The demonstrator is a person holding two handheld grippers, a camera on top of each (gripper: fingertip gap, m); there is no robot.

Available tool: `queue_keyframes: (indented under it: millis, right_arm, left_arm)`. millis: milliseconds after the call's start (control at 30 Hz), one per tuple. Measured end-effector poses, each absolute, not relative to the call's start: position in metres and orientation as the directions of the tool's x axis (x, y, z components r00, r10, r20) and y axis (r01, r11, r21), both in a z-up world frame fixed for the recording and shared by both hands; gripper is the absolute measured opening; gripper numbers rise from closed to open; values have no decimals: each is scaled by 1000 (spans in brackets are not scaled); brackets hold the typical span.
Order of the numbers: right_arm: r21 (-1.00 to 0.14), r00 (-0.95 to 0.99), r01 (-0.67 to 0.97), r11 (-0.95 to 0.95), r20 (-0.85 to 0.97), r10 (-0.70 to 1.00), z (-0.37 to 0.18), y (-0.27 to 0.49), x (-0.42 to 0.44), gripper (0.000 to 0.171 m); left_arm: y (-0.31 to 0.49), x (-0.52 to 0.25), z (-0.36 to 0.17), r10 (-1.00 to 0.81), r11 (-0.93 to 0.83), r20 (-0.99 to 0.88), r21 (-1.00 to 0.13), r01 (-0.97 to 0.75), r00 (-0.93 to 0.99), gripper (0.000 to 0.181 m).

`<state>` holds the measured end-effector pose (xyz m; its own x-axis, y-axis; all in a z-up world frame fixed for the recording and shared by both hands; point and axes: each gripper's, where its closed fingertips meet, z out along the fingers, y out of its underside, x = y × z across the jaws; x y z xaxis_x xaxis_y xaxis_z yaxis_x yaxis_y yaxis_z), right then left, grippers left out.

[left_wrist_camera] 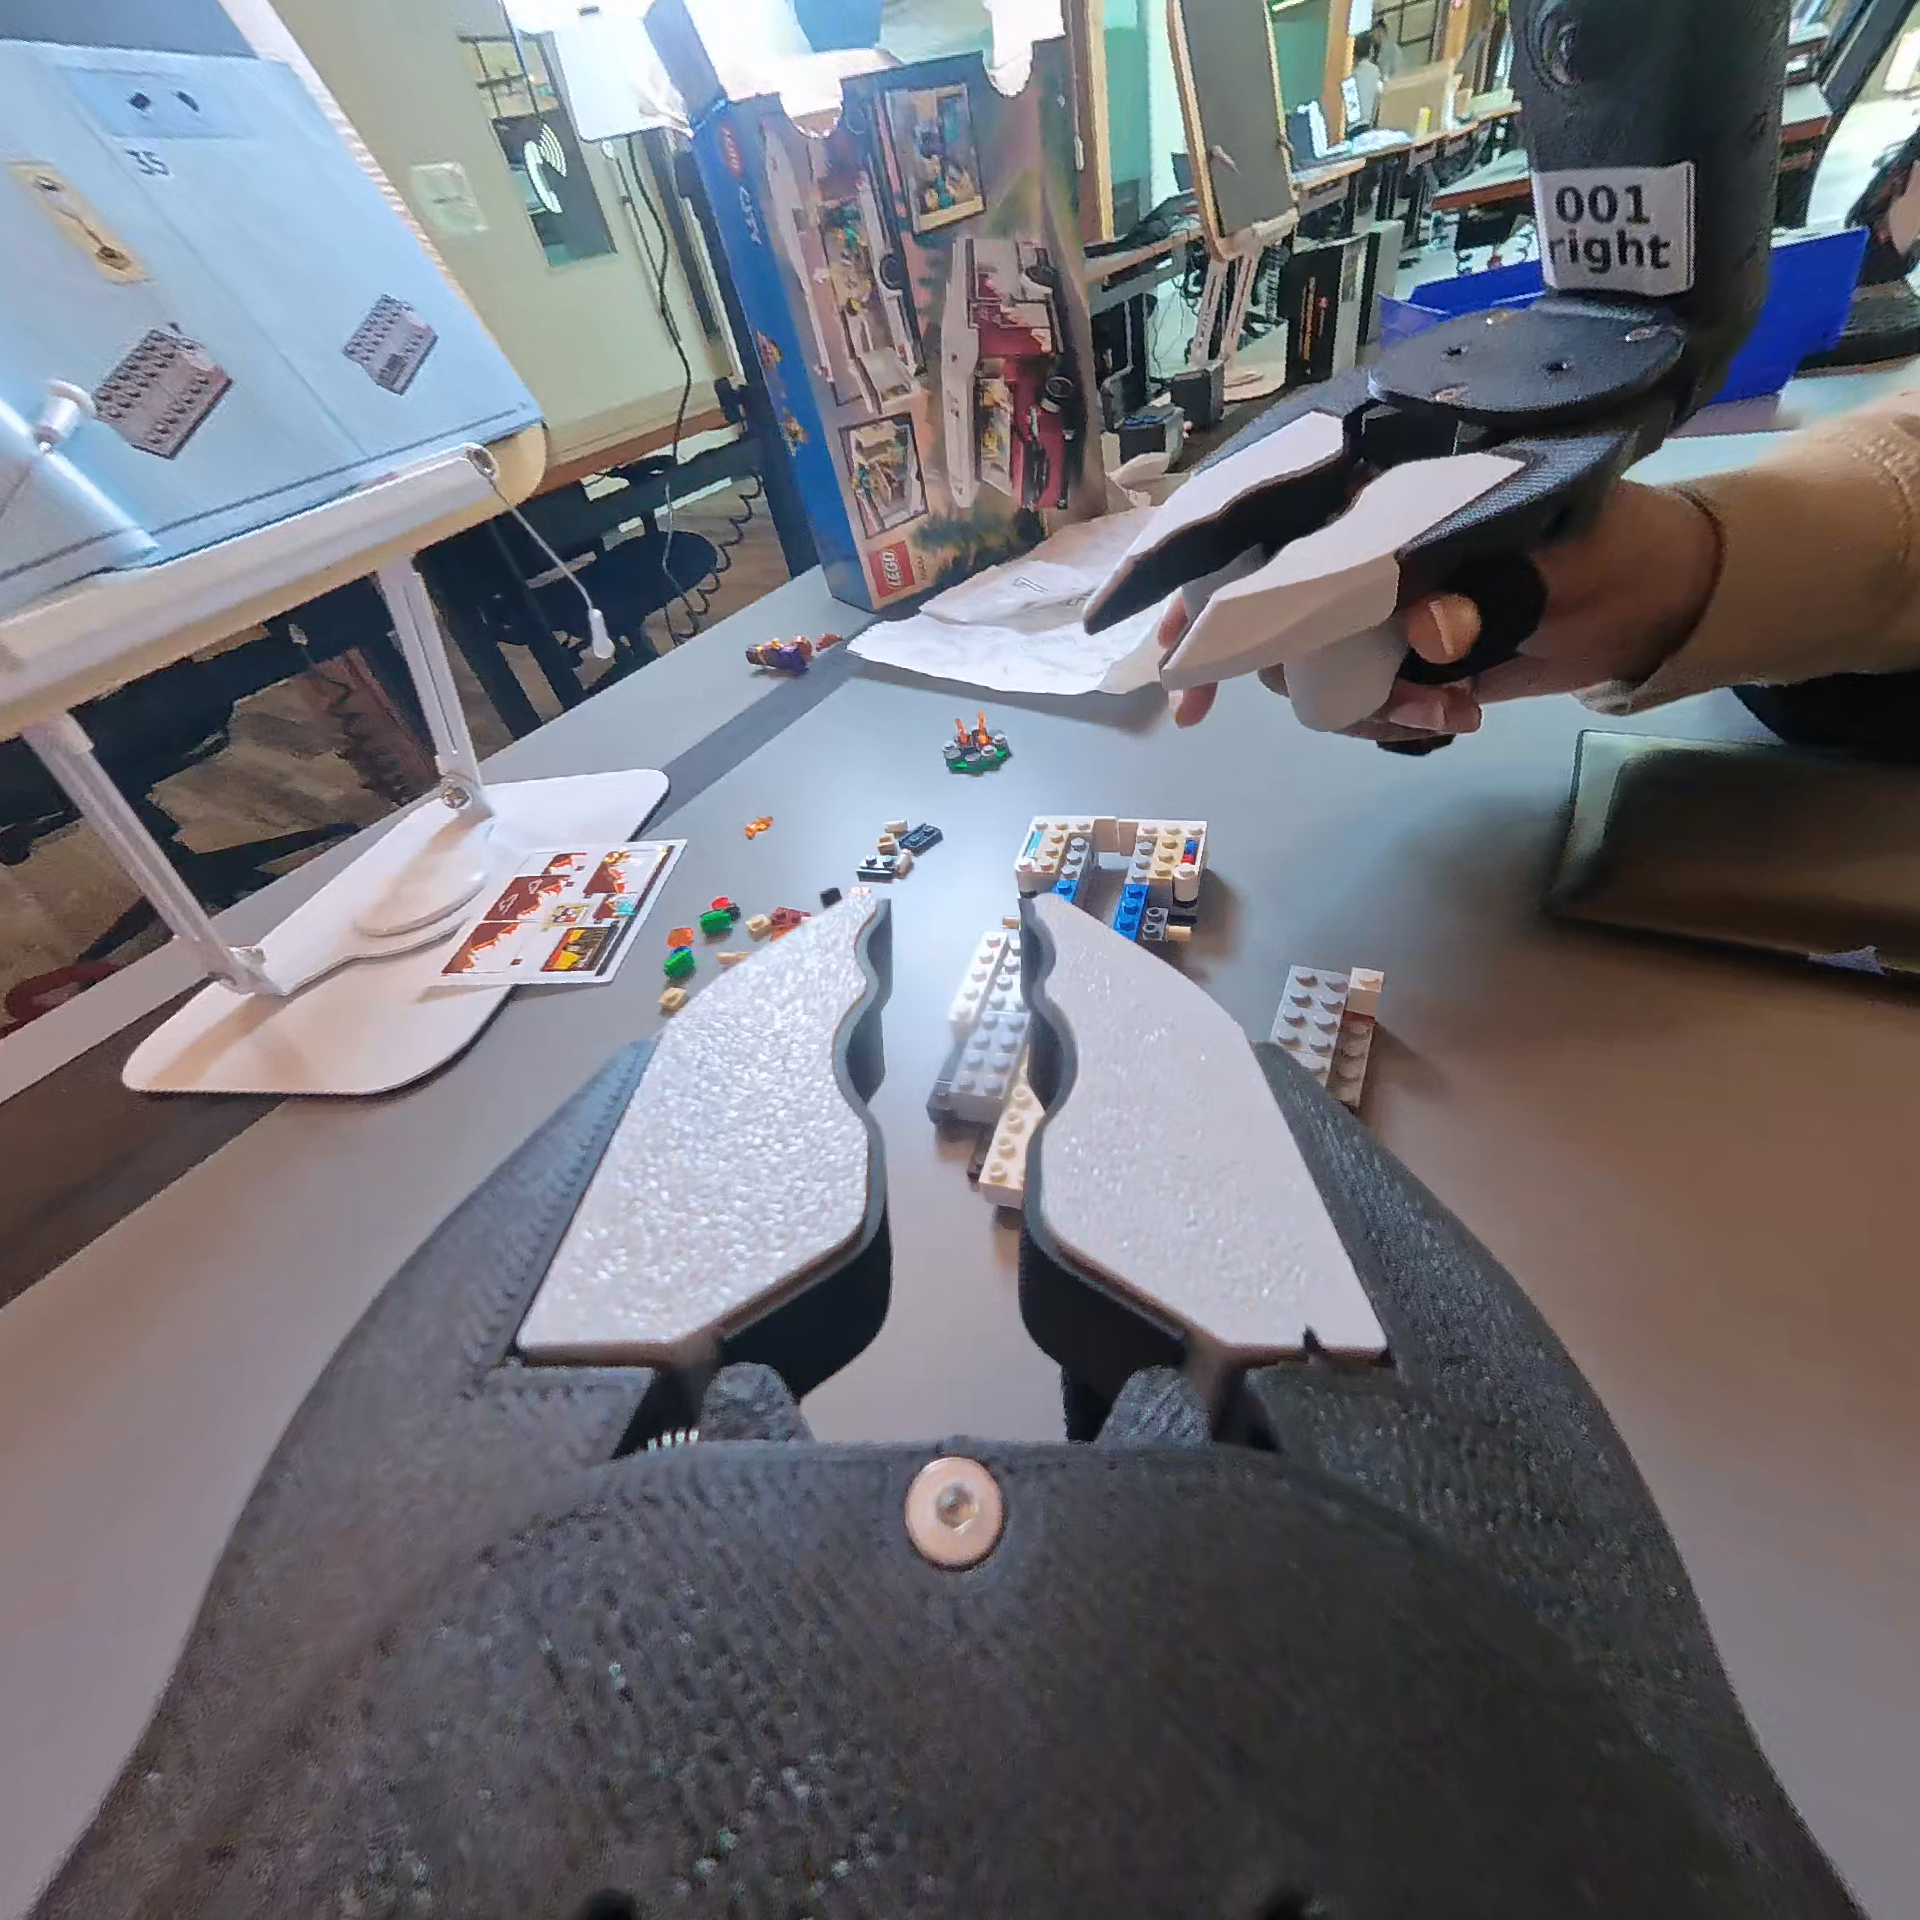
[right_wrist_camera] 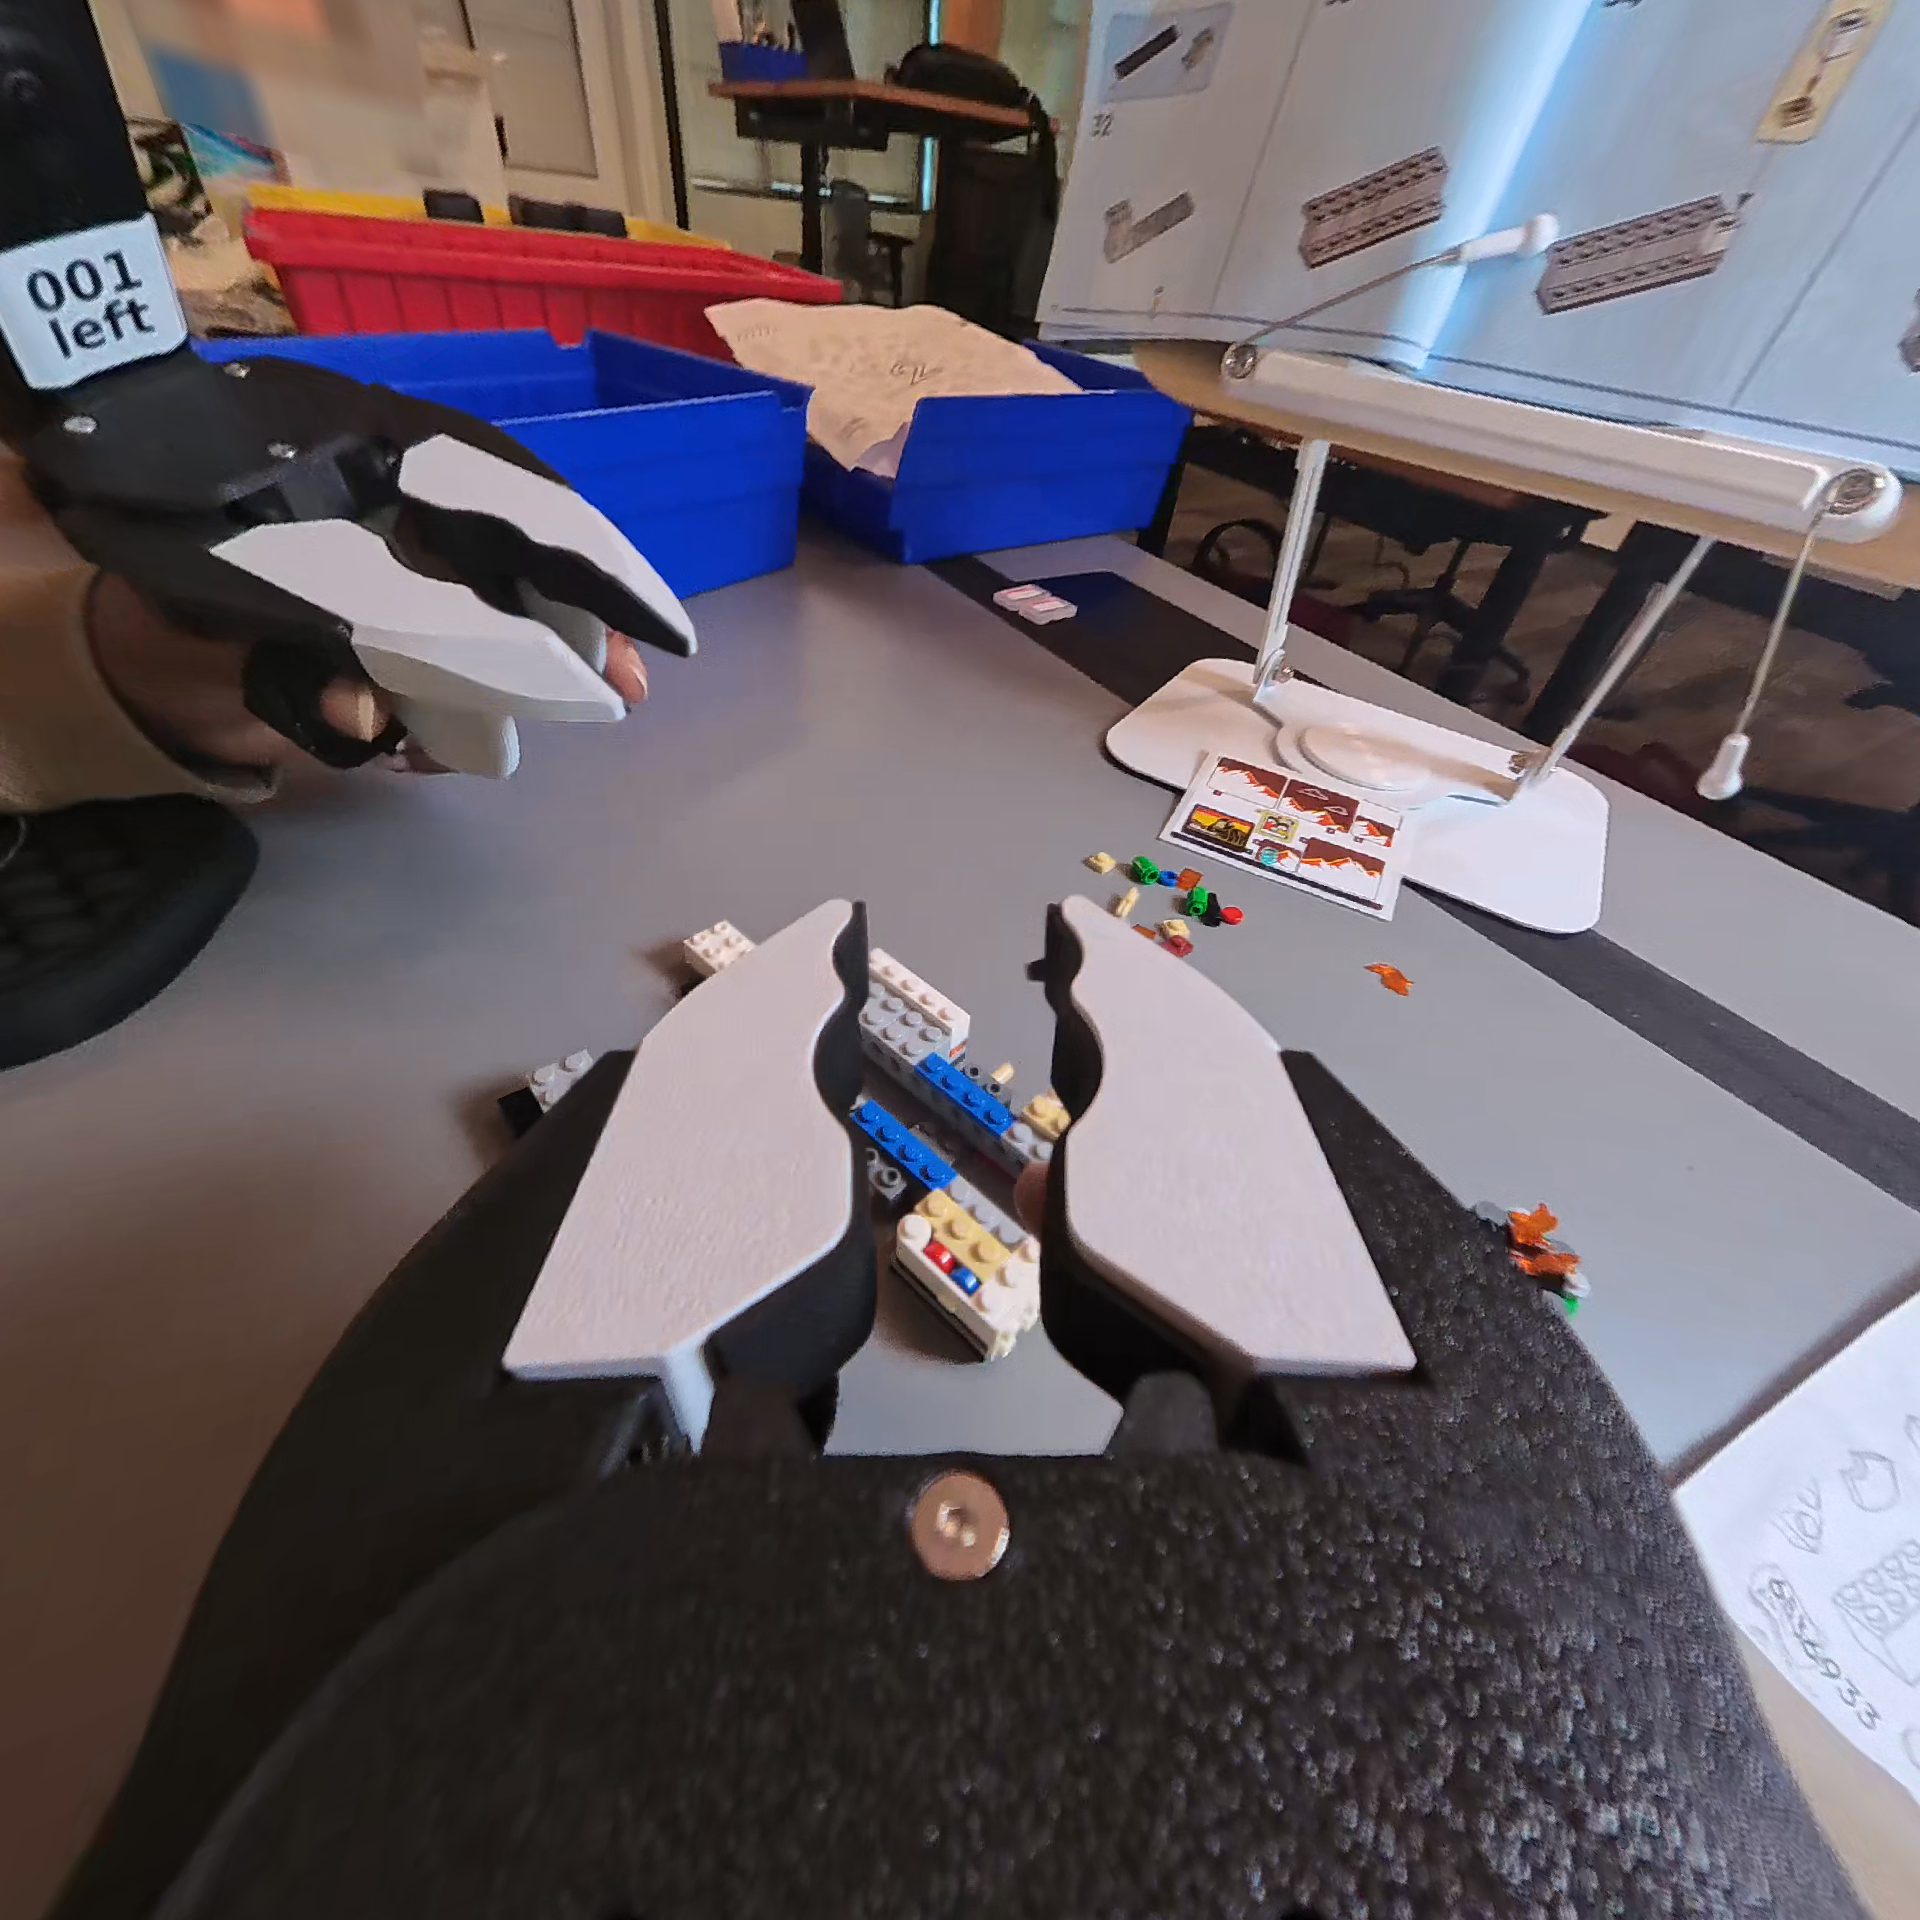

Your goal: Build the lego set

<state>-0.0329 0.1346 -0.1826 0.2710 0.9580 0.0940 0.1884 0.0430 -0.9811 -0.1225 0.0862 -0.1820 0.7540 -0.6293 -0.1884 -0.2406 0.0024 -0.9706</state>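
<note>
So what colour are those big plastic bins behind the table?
Two blue bins in front, a red bin behind; clearest in the right wrist view.

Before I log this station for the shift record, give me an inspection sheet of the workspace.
Surface: grey table, dark strip across it.
Job's things: partly built lego model; grey and white brick assembly; small brick stack; sticker sheet; set box.
Clutter: loose small pieces; crumpled paper bag; blue bins.
Grippers: left gripper and right gripper both off the table, jaws open, empty.
Cables: nothing seen on the table.
Surroundings: instruction booklet on white stand; desks behind.
</note>
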Motion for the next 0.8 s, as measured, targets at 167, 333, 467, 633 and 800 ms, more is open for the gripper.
queue_keyframes:
  millis: [167, 333, 467, 633, 800]
  right_arm:
    - [-985, 309, 168, 46, 97, 946, -181, 141, -29, 32]
    - [-984, 362, 153, 90, 141, 921, -167, 161, -26, 32]
    - [-988, 444, 99, 116, 148, 884, -129, 202, -23, 32]
    - [-980, 530, 86, 181, 198, 825, -89, 265, -37, 32]
    - [-958, 566, 177, 224, 286, 773, -73, 340, -69, 43]
  left_arm:
    - [87, -129, -180, -606, 0, -175, -976, -220, 776, 0]
    - [95, -145, -175, -547, -10, -130, -987, -162, 827, 0]
    - [99, -157, -171, -518, 1, -107, -992, -124, 849, 0]
    - [101, -158, -178, -497, 7, -168, -982, -189, 851, 0]
    - [106, -158, -188, -471, -23, -194, -972, -232, 860, 8]
